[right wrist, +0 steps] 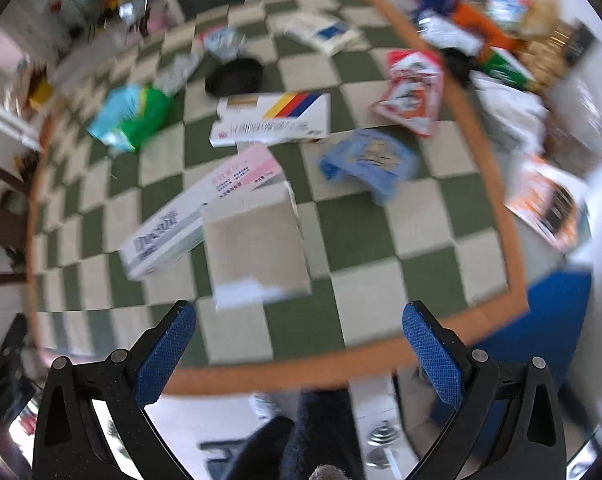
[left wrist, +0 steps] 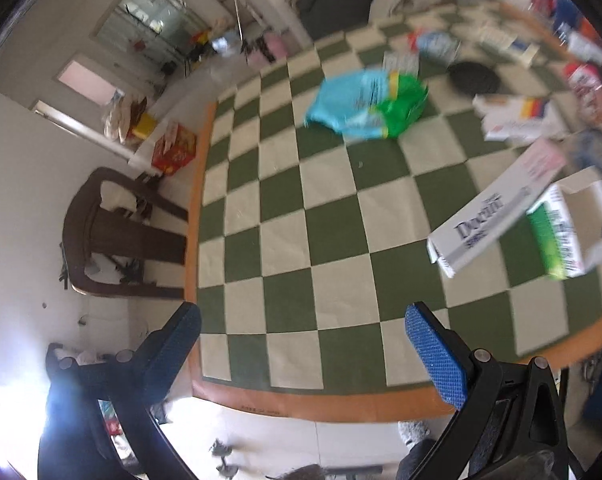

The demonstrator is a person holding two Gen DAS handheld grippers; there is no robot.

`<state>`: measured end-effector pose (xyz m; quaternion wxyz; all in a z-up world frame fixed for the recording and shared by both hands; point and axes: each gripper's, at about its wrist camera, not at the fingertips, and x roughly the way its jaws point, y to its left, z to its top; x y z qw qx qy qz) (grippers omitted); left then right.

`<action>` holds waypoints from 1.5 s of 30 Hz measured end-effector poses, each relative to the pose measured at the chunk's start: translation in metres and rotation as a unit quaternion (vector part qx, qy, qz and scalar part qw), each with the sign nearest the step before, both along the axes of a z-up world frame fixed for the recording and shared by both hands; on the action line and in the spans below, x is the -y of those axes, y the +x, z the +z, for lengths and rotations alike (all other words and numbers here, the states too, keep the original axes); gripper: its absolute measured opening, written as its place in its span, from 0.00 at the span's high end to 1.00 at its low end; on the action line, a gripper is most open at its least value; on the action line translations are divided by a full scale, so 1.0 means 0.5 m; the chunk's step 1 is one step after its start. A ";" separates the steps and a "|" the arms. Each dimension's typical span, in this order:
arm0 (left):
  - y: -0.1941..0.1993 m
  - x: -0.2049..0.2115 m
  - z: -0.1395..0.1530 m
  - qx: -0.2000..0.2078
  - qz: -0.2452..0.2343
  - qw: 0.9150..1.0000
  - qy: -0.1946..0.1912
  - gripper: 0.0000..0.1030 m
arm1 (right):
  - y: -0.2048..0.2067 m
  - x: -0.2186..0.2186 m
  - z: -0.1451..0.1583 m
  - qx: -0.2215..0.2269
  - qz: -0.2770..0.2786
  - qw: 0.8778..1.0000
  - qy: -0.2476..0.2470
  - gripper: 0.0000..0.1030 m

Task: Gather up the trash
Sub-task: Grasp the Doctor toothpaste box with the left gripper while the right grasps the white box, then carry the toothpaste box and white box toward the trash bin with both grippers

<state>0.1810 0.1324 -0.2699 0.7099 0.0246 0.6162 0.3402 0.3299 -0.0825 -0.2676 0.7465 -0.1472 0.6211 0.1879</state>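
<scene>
Trash lies scattered on a green-and-white checked table. A blue-and-green plastic bag sits toward the far side. A long white-and-pink carton lies beside an opened cardboard box. A white box with coloured stripes, a blue packet, a red-and-white snack bag and a black round lid lie further in. My left gripper is open over the near table edge. My right gripper is open, just short of the cardboard box.
The table has an orange border. A dark wooden chair stands on the left. A red box sits on a white shelf. More packets and boxes pile beyond the table's right edge. A person's legs and shoe are below.
</scene>
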 end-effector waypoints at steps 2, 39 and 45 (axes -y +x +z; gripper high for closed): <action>0.029 -0.010 -0.042 -0.020 0.009 1.000 -0.018 0.00 | 0.028 -0.052 -0.059 -0.020 0.026 0.999 -0.015 0.00; 0.371 0.155 -0.226 -0.135 -0.209 0.936 -0.250 0.51 | 0.195 0.059 -0.195 -0.118 0.044 0.991 -0.045 0.23; 0.259 0.059 -0.226 -0.057 0.105 0.937 -0.328 0.52 | 0.167 0.041 -0.200 -0.119 0.037 0.992 -0.033 0.23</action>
